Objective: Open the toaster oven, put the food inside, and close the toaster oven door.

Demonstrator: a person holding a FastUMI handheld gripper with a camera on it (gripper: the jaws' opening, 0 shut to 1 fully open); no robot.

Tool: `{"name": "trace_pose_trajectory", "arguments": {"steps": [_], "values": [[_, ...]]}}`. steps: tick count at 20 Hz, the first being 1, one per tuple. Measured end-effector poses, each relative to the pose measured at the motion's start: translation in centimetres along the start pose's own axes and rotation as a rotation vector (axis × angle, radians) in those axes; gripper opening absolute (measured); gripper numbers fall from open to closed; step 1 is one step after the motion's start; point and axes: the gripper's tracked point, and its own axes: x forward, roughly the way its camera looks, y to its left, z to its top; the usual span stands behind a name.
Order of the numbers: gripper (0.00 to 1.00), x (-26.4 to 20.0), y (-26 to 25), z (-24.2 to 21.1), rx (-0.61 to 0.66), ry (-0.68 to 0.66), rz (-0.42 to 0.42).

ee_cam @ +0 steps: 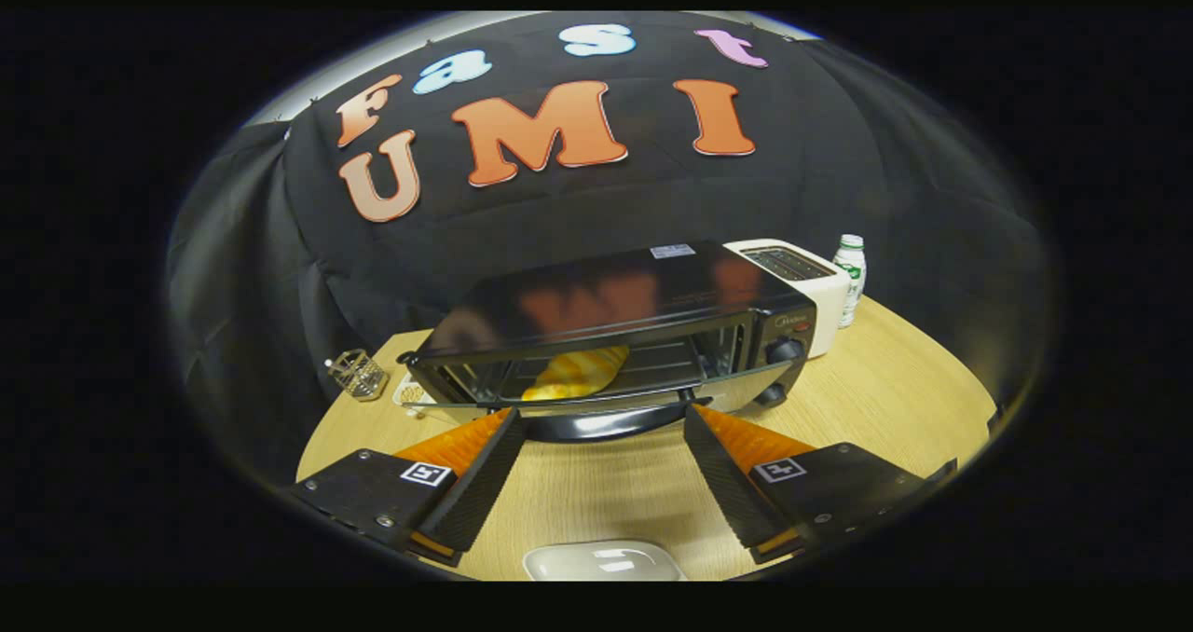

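Gripper (601,418): fingers are held wide apart, nothing clamped, tips just short of the door's handle.
Toaster oven (615,324): seen at frame centre on the wooden table (895,399), door (606,408) hanging open.
Food (578,374): a yellow piece is seen on the rack inside.
Right of oven: white toaster (802,282), bottle (850,278).
Lower centre: white plate (601,562).
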Motion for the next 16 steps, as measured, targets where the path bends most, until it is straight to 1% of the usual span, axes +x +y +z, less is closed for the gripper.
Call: {"name": "trace_pose_trajectory", "arguments": {"steps": [2, 4, 5, 7, 10, 13, 16], "values": [[1.00, 1.0, 0.2, 1.1, 0.004, -0.014, 0.002], [1.00, 2.0, -0.1, 1.0, -0.005, -0.003, -0.018], [1.00, 2.6, 0.3, 1.2, 0.000, 0.003, -0.013], [1.00, 2.5, 0.6, 1.8, 0.018, -0.008, -0.003], [0.99, 1.9, 0.3, 2.7, 0.009, -0.017, -0.007], [0.99, -0.1, -0.1, 5.8, 0.001, -0.064, -0.018], [0.99, -3.0, -0.7, 10.6, -0.013, -0.144, -0.030]]}}
